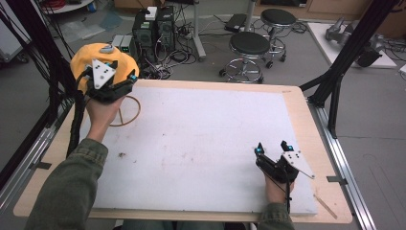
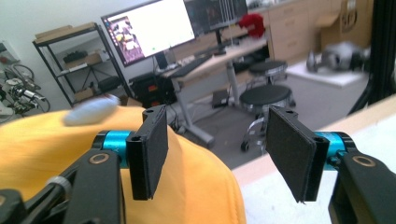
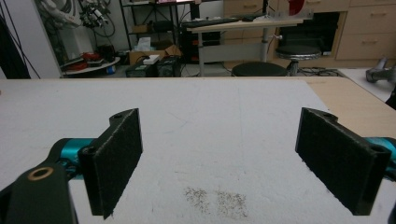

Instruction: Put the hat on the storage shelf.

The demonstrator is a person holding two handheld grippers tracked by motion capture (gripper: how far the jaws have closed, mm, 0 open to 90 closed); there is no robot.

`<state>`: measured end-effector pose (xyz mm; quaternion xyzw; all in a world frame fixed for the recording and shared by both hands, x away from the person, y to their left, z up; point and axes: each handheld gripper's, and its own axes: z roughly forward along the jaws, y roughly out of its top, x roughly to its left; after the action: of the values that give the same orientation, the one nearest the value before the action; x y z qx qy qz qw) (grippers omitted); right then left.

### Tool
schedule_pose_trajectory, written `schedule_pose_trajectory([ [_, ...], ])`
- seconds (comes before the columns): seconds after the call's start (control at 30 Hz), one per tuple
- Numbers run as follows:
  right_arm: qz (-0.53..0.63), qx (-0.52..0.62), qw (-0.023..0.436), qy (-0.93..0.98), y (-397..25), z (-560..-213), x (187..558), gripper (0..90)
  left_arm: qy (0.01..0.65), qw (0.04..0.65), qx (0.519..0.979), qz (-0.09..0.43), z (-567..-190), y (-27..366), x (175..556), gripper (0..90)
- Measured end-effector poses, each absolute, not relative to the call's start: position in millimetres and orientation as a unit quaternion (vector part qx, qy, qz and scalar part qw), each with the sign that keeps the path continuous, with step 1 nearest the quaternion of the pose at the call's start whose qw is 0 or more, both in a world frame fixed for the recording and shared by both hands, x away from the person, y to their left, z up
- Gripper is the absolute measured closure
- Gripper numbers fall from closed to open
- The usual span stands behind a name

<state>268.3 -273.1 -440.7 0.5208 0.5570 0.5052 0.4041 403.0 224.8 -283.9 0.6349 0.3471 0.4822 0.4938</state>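
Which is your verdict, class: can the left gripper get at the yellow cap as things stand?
Probably yes. The left gripper is raised right at the yellow cap over the table's far left corner, its jaws apart, with the cap's fabric just beside one of them and nothing between. Whether they touch is unclear.

White mat [image 1: 201, 143] covers wooden table [image 1: 306, 124] (stained near front).

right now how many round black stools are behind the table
2. One stool stands just beyond the table's far edge, near its middle; the second stool is farther back and to its right. Others may be hidden outside the high view.
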Motion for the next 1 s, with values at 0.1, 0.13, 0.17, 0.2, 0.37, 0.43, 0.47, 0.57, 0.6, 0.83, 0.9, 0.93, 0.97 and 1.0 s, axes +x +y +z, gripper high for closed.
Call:
schedule_pose_trajectory([
  [0.1, 0.505, 0.522, 0.405, 0.555, -273, -441, 268, 13.7, 0.356, 0.512, 0.618, 0.48, -276, 234, 396, 38.7],
  [0.13, 0.505, 0.522, 0.405, 0.556, -274, -441, 268, 13.7, 0.357, 0.516, 0.613, 0.48, -274, 236, 394, 38.5],
  [0.17, 0.506, 0.522, 0.405, 0.555, -274, -441, 268, 13.7, 0.357, 0.521, 0.608, 0.481, -274, 238, 391, 38.5],
  [0.2, 0.506, 0.523, 0.405, 0.554, -274, -440, 268, 13.6, 0.359, 0.527, 0.602, 0.48, -273, 241, 389, 38.4],
  [0.37, 0.506, 0.524, 0.41, 0.549, -274, -440, 267, 13.1, 0.374, 0.544, 0.579, 0.478, -277, 253, 377, 36.7],
  [0.43, 0.506, 0.524, 0.414, 0.546, -274, -440, 267, 12.7, 0.38, 0.55, 0.566, 0.481, -281, 258, 371, 36.1],
  [0.47, 0.507, 0.523, 0.415, 0.545, -275, -439, 266, 12.6, 0.383, 0.551, 0.561, 0.484, -283, 261, 368, 36.1],
  [0.57, 0.508, 0.524, 0.417, 0.542, -274, -439, 266, 12.4, 0.39, 0.553, 0.548, 0.491, -290, 270, 359, 35.7],
  [0.6, 0.508, 0.523, 0.417, 0.542, -274, -439, 265, 12.3, 0.395, 0.554, 0.543, 0.493, -292, 272, 357, 35.6],
  [0.83, 0.51, 0.523, 0.421, 0.537, -274, -438, 265, 11.6, 0.408, 0.57, 0.516, 0.492, -301, 288, 342, 35.2],
  [0.9, 0.51, 0.524, 0.42, 0.538, -274, -438, 265, 11.6, 0.41, 0.569, 0.509, 0.499, -306, 293, 335, 35.2],
  [0.93, 0.509, 0.524, 0.421, 0.538, -274, -438, 265, 11.6, 0.41, 0.569, 0.509, 0.499, -308, 295, 333, 35.2],
  [0.97, 0.51, 0.523, 0.421, 0.538, -274, -438, 265, 11.5, 0.412, 0.571, 0.504, 0.499, -309, 297, 332, 35.2],
  [1.0, 0.509, 0.524, 0.421, 0.538, -274, -438, 265, 11.6, 0.412, 0.571, 0.504, 0.499, -309, 297, 332, 35.2],
])
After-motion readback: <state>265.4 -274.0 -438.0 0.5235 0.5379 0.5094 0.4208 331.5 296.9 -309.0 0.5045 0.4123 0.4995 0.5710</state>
